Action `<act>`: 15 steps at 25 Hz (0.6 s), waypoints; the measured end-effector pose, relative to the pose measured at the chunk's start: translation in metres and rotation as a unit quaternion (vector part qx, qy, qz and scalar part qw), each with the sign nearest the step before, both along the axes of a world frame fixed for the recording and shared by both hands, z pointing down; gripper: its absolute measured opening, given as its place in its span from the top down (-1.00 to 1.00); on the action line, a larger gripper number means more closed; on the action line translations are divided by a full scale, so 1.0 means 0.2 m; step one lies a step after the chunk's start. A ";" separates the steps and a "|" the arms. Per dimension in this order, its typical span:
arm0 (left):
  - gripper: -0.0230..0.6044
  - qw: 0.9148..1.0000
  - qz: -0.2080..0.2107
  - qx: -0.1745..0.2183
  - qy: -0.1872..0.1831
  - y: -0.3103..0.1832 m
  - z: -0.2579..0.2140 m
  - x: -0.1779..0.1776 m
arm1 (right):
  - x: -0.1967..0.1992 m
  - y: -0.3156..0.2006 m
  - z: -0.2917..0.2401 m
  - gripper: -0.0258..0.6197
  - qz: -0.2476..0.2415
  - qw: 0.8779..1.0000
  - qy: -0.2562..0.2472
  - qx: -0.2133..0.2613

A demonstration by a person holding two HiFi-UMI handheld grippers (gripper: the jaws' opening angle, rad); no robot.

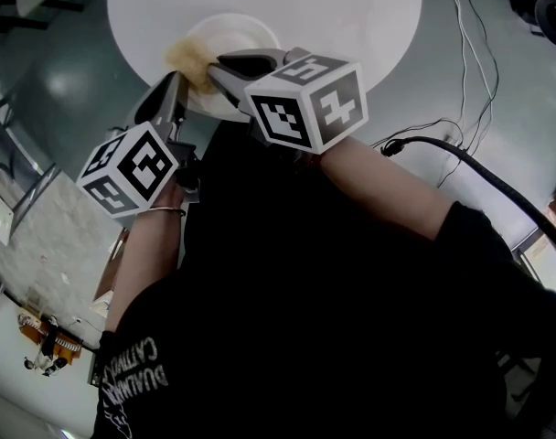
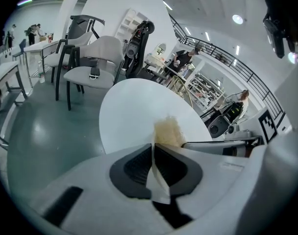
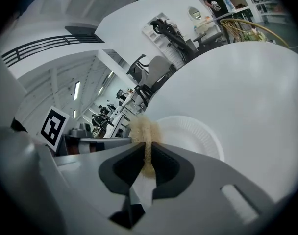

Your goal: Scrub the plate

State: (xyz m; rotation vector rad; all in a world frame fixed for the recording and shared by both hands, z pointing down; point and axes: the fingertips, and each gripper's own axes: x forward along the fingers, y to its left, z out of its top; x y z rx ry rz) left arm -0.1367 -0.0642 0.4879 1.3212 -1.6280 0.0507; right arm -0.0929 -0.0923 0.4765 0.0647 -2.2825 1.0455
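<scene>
1. Head view: the white paper plate (image 1: 246,39) lies on the round white tabletop (image 1: 351,7), straight ahead of both pairs of jaws, which come together over its near left part.
2. The jaws of the right gripper (image 1: 216,65) are clenched on a tan, fibrous scrubber (image 1: 188,58). In the right gripper view a strand of it is pinched between the dark pads and a loose tuft bulges just past the tips.
3. Seen from the right jaws, the plate spreads out ahead and to the right of the tips. The tuft covers the plate's left edge, and whether it presses on the surface cannot be told.
4. The left gripper (image 1: 176,85) has its tips at the plate's left rim, just beside the scrubber.
5. In the left gripper view the jaws are drawn almost together, with only a thin white sliver between the pads. It looks like the plate's rim seen edge-on, so they appear to be grasping the plate.
6. From the left jaws, the scrubber sits just beyond the tips and slightly to the right. One jaw of the right gripper reaches in from the right to meet it.
7. Each gripper carries a marker cube (image 1: 305,99) behind its jaws, toward the person's forearms.
8. Far beyond the left jaws, past the tabletop's edge, grey chairs (image 2: 90,72) stand on a glossy dark floor (image 2: 41,131).
9. A black cable (image 1: 497,176) trails over the floor well to the right of the right jaws.
</scene>
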 end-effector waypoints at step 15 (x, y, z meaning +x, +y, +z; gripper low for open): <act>0.86 1.000 0.012 0.008 -0.003 0.01 0.01 0.00 | 0.16 -0.22 0.06 0.78 0.073 0.995 0.045 0.046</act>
